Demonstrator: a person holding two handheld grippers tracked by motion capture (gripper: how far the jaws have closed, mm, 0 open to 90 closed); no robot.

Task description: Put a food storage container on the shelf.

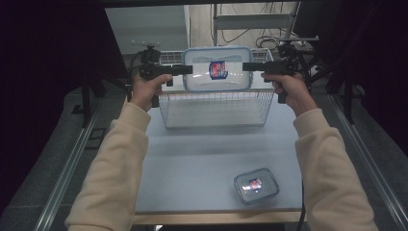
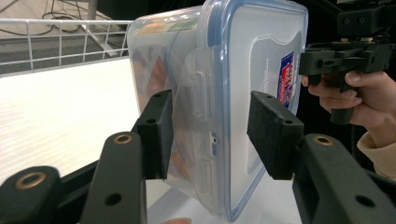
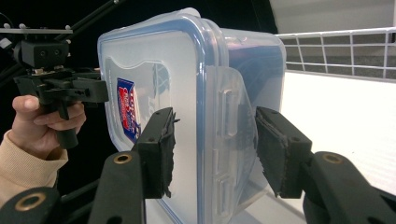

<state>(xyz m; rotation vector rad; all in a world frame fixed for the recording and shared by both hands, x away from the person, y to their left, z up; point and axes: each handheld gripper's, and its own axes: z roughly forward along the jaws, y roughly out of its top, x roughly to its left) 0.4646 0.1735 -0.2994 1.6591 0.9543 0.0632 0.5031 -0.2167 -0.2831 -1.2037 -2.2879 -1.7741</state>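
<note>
Both grippers clamp the big clear plastic blue-rimmed lidded box (image 1: 217, 69), left gripper (image 1: 185, 70) and right gripper (image 1: 249, 66) on opposite ends, steadying it level above the white wire basket (image 1: 214, 108).

The red-and-blue label (image 1: 218, 69) on the large container's lid (image 1: 217, 68) is too blurred to read.

Lab: black curtains (image 1: 43, 57), loose cables (image 1: 250, 29), rail-edged table (image 1: 192, 159).
</note>
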